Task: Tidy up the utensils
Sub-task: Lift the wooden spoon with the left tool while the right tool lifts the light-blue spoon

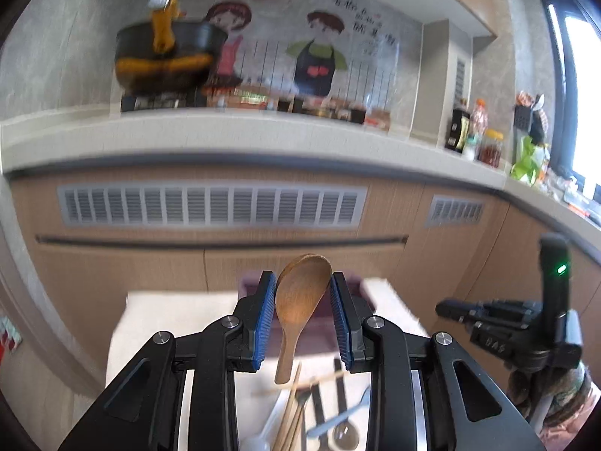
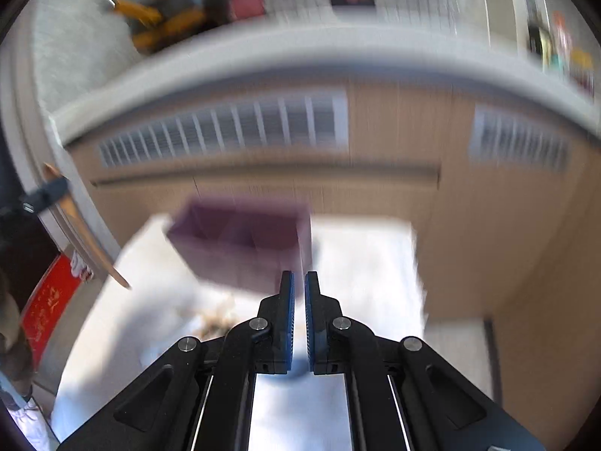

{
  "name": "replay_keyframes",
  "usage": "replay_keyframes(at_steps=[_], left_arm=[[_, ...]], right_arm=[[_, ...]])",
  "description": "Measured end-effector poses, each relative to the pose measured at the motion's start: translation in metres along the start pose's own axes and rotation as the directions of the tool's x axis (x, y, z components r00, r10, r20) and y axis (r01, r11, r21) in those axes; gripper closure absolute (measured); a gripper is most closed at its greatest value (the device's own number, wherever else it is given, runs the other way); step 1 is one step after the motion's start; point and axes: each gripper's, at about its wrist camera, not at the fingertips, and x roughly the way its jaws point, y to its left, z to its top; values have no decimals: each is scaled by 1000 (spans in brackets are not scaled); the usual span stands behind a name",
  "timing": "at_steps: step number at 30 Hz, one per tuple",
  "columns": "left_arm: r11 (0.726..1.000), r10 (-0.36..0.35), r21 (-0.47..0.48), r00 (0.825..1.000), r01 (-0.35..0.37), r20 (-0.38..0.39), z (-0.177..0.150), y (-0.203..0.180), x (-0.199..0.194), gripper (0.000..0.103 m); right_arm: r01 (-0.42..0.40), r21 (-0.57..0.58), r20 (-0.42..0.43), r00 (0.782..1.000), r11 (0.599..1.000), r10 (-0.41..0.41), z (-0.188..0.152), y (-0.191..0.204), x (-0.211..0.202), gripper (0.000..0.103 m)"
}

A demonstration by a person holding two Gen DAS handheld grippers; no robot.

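While the wooden spoon (image 1: 300,308) is pinched by the left gripper (image 1: 303,317), bowl up and handle down, the purple box (image 1: 360,293) is seen just beyond. The right gripper (image 2: 299,319) is pressed together on nothing.

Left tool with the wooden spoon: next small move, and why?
Probably carry the brown wooden spoon forward over the purple divided box, then lower it in. The left tool grips its bowl, handle hanging above the loose utensils, and the box sits just ahead.
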Motion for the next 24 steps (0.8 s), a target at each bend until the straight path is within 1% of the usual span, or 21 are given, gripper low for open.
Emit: replay_keyframes(at_steps=[1, 2, 3, 4, 6, 8, 9, 10, 11, 13, 14, 15, 17, 19, 22, 23, 24], left_arm=[[1000, 5, -3, 1000, -5, -17, -9, 2, 3, 73], [1000, 10, -6, 999, -10, -35, -18, 5, 6, 73], [1000, 12, -10, 999, -12, -52, -26, 8, 7, 73], [1000, 14, -15, 998, -15, -69, -34, 11, 9, 73], [999, 19, -25, 995, -22, -98, -49, 18, 12, 73], [999, 23, -40, 992, -28, -122, -60, 27, 13, 73], [998, 25, -47, 991, -31, -129, -66, 31, 13, 73], [998, 26, -55, 990, -34, -137, -69, 35, 15, 73], [997, 28, -64, 990, -38, -140, -73, 39, 15, 73], [996, 28, -81, 989, -40, -146, -79, 46, 16, 72], [995, 27, -88, 989, -40, -148, -80, 48, 17, 72], [995, 26, -93, 988, -40, -150, -82, 50, 18, 72], [994, 20, -108, 988, -37, -152, -85, 55, 19, 72], [992, 14, -120, 988, -33, -153, -88, 59, 20, 72], [990, 11, -135, 988, -32, -155, -90, 65, 18, 72], [990, 9, -140, 988, -31, -154, -90, 66, 17, 72], [989, 10, -143, 988, -32, -153, -91, 68, 16, 72]], right_arm=[[-8, 26, -50, 999, 1000, 9, -12, -1, 12, 93], [-15, 45, -97, 995, 999, 20, -24, -1, 24, 86], [-27, 59, -151, 988, 998, 36, -35, 1, 36, 78], [-42, 70, -207, 977, 997, 56, -46, 5, 48, 76], [-69, 81, -295, 951, 994, 90, -64, 12, 66, 75], [-79, 78, -344, 934, 994, 101, -71, 16, 80, 75], [-75, 79, -363, 926, 994, 99, -72, 17, 87, 75], [-59, 82, -372, 924, 995, 85, -72, 16, 92, 75], [-36, 82, -375, 925, 996, 64, -70, 15, 96, 75], [4, 98, -380, 924, 995, 33, -66, 14, 105, 72], [19, 115, -383, 924, 993, 27, -64, 15, 109, 63], [35, 131, -379, 925, 991, 17, -63, 17, 113, 52], [83, 158, -355, 934, 984, -22, -59, 21, 118, 42], [111, 181, -334, 941, 977, -46, -57, 26, 123, 42], [148, 165, -326, 941, 975, -88, -56, 30, 137, 44], [162, 123, -307, 944, 979, -118, -56, 34, 137, 55], [159, 88, -289, 949, 983, -127, -56, 37, 135, 82]])
